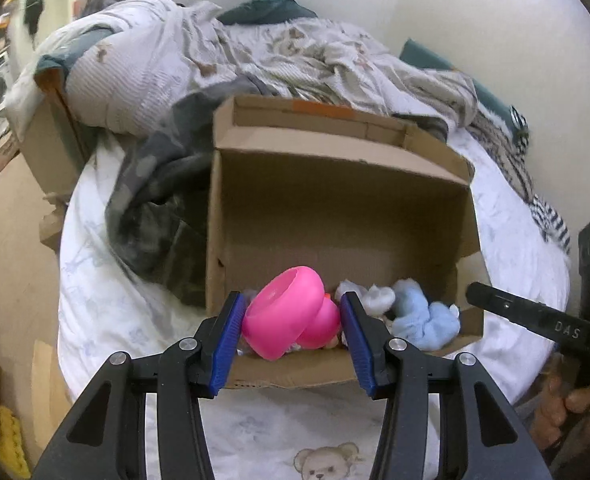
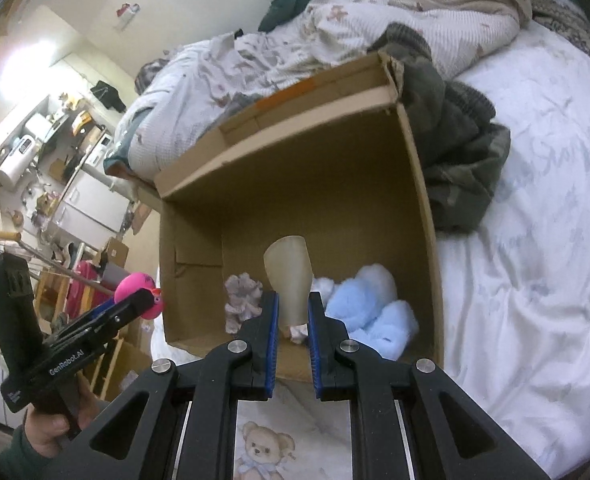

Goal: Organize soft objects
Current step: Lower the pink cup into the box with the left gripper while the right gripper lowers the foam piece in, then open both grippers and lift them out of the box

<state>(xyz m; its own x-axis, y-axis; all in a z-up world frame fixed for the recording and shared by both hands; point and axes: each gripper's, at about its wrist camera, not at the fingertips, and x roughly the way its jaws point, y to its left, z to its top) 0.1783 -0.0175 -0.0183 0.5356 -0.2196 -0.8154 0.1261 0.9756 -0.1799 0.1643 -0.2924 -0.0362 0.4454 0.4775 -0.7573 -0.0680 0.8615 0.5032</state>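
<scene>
An open cardboard box (image 1: 335, 152) (image 2: 295, 128) lies on the bed. Inside it rest a light blue plush (image 1: 423, 320) (image 2: 375, 300), a white fluffy piece (image 1: 379, 298) and a grey plush (image 2: 241, 296). My left gripper (image 1: 291, 300) (image 2: 135, 304) is shut on a pink rubbery toy (image 1: 283, 316) (image 2: 139, 292), held at the box's near rim. My right gripper (image 2: 293, 296) is shut on a pale beige cone-shaped soft piece (image 2: 289, 272), which stands up between the blue pads above the box's near end. In the left wrist view the right gripper (image 1: 475, 292) shows only from the side.
Crumpled bedding (image 1: 215, 60) and a dark camouflage garment (image 1: 159, 192) (image 2: 455, 140) crowd the box's far side and one flank. White sheet (image 2: 515, 280) with a teddy bear print (image 2: 263, 448) spreads on the other flank and below me. Cluttered room furniture (image 2: 55, 160) stands beyond the bed edge.
</scene>
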